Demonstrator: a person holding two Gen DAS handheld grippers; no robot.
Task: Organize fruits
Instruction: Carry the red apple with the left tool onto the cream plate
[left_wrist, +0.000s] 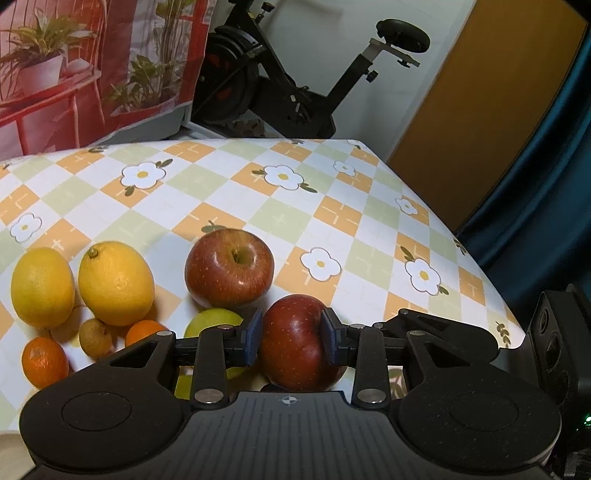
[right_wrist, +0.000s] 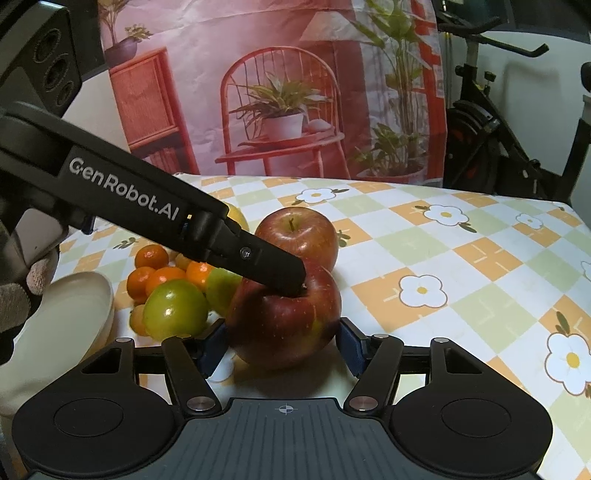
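The table (left_wrist: 369, 221), under a checked floral cloth, fills mid-frame in both views. In the left wrist view, the left gripper (left_wrist: 291, 341) at lower centre is clenched on a dark apple (left_wrist: 295, 350), blue pads pressed to both sides. A second apple (left_wrist: 229, 269) sits just above it. Two lemons (left_wrist: 114, 282) lie at left, small oranges (left_wrist: 44, 362) below them. In the right wrist view, the right gripper (right_wrist: 282, 347) stands released, its pads flanking the dark apple, contact unclear; green fruits (right_wrist: 173, 308) lie at left.
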